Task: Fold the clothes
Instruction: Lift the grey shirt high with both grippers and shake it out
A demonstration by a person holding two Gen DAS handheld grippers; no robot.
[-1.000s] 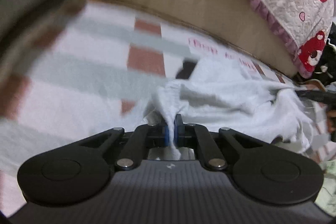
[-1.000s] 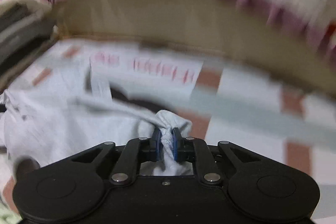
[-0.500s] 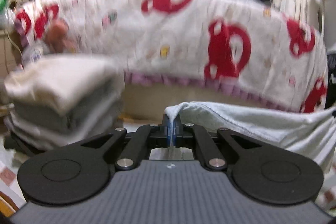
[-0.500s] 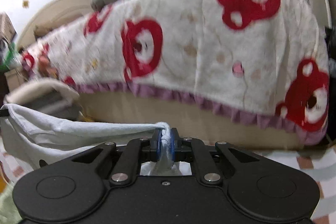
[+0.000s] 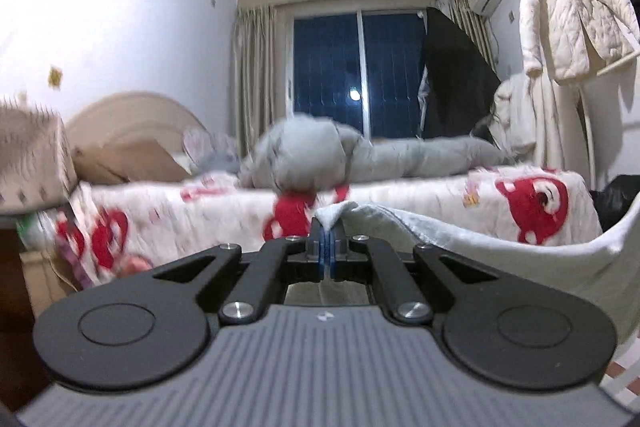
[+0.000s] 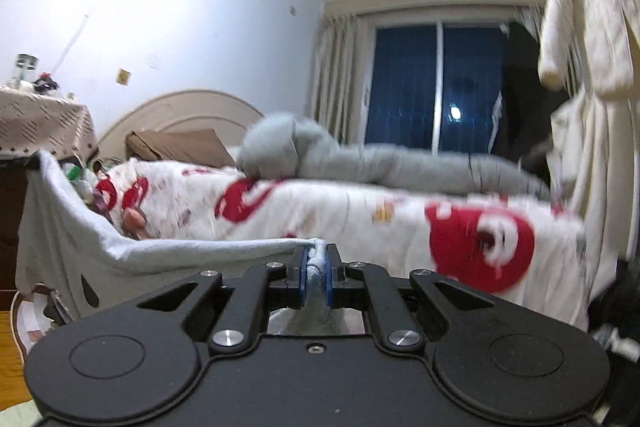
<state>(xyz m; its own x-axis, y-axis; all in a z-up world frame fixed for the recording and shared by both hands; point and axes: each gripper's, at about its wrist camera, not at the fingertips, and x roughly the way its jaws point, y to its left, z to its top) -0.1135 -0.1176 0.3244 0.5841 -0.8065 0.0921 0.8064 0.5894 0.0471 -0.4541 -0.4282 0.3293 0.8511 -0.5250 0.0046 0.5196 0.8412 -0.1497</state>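
Note:
A white garment [image 5: 500, 247] hangs in the air, stretched between my two grippers. My left gripper [image 5: 328, 247] is shut on one corner of it, and the cloth runs off to the right and sags there. In the right wrist view the same white garment [image 6: 132, 251] stretches away to the left, with a bunched corner pinched in my right gripper [image 6: 317, 269]. Both grippers point level, toward the bed.
A bed with a white quilt with red bears [image 5: 440, 199] fills the middle ground, a grey padded coat [image 6: 380, 163] lying on top. Cream coats [image 5: 572, 19] hang on a rack at the right. A draped side table [image 6: 40, 123] stands at the left, a dark window behind.
Both grippers rose with the garment from the checked floor mat to above bed height and tilted up to level. The garment now hangs taut between them instead of lying crumpled.

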